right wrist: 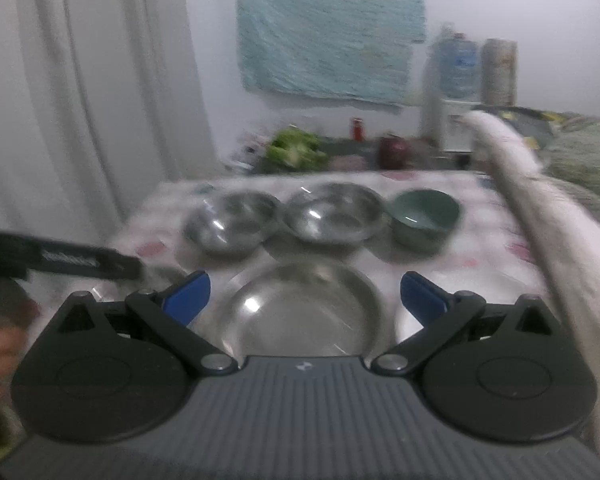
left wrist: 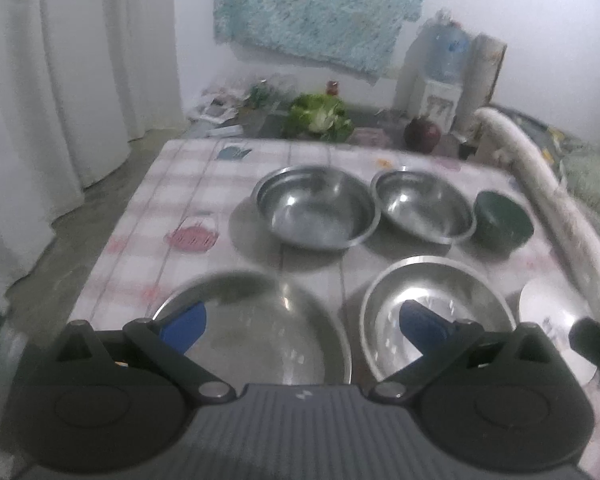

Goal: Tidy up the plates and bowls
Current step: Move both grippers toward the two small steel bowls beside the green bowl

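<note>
- On the table [left wrist: 148,216], the left gripper [left wrist: 300,320] hovers over the near edge, fingers wide apart.
- A large plate [left wrist: 260,332] lies between and just beyond its fingers, mostly toward the left one.
- A second plate [left wrist: 436,304] lies beside the large plate, under the right finger.
- Beyond both plates, three bowls stand in a row: a large bowl [left wrist: 316,212] straight ahead, a middle bowl [left wrist: 424,208] to its right and touching it, a small bowl [left wrist: 504,220] rightmost.
- A flat disc [left wrist: 548,320] lies right of the second plate, beside the right gripper [right wrist: 304,296], which sits over that second plate.
- Behind the table, a leafy vegetable [left wrist: 320,118] sits ahead, with a water dispenser [left wrist: 440,80] farther right.
</note>
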`<action>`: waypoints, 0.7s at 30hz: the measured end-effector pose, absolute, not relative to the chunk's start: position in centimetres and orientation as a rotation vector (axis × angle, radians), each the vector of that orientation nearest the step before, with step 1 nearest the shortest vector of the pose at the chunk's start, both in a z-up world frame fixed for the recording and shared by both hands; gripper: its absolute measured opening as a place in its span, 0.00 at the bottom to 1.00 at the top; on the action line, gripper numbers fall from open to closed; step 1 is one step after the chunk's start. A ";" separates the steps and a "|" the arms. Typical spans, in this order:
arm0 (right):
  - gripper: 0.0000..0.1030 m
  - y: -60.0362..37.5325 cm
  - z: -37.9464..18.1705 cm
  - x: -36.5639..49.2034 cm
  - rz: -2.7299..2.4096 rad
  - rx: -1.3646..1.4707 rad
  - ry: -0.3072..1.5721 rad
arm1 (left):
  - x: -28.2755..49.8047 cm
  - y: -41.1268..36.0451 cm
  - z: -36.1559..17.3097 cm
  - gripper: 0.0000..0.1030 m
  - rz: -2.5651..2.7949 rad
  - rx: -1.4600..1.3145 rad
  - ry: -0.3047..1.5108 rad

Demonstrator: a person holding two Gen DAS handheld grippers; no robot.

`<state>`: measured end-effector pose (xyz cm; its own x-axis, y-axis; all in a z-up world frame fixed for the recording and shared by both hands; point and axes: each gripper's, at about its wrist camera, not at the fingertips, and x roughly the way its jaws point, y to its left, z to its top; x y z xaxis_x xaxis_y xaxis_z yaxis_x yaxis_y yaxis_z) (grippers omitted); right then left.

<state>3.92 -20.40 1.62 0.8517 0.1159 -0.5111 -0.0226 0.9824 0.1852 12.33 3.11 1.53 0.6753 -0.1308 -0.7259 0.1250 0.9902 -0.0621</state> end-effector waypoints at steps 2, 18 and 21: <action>0.99 -20.5 2.0 5.9 0.129 0.247 0.537 | 14.2 3.6 1.5 1.00 -0.161 -0.009 0.809; 0.50 -17.2 -5.8 23.9 0.209 0.453 0.778 | 29.0 5.1 -3.6 0.74 -0.184 0.012 0.864; 0.45 -17.3 -6.8 25.6 0.205 0.466 0.826 | 31.2 5.5 -4.9 0.67 -0.191 -0.009 0.933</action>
